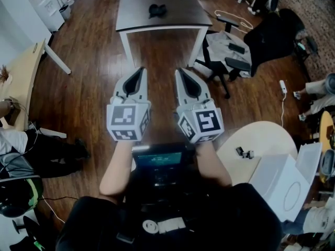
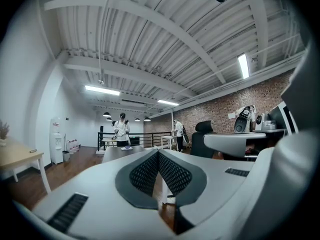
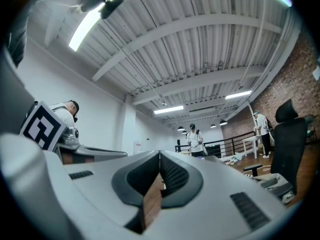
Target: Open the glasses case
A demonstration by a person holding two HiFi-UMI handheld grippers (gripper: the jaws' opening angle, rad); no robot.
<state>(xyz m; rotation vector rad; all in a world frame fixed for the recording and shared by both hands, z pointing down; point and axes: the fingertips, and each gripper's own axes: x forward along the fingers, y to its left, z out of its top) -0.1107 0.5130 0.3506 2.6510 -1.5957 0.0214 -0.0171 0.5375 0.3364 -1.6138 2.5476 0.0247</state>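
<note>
A small black object that looks like the glasses case lies on the dark table ahead of me, well beyond both grippers. My left gripper and right gripper are held side by side over the wooden floor and point level toward that table. In the left gripper view the left gripper has its jaws together with nothing between them. The right gripper in its own view is likewise shut and empty. Neither gripper touches anything.
A black office chair stands right of the table's near leg. At the right a round white table carries a white box. A beige desk and a seated person are at the left. A power strip lies on the floor.
</note>
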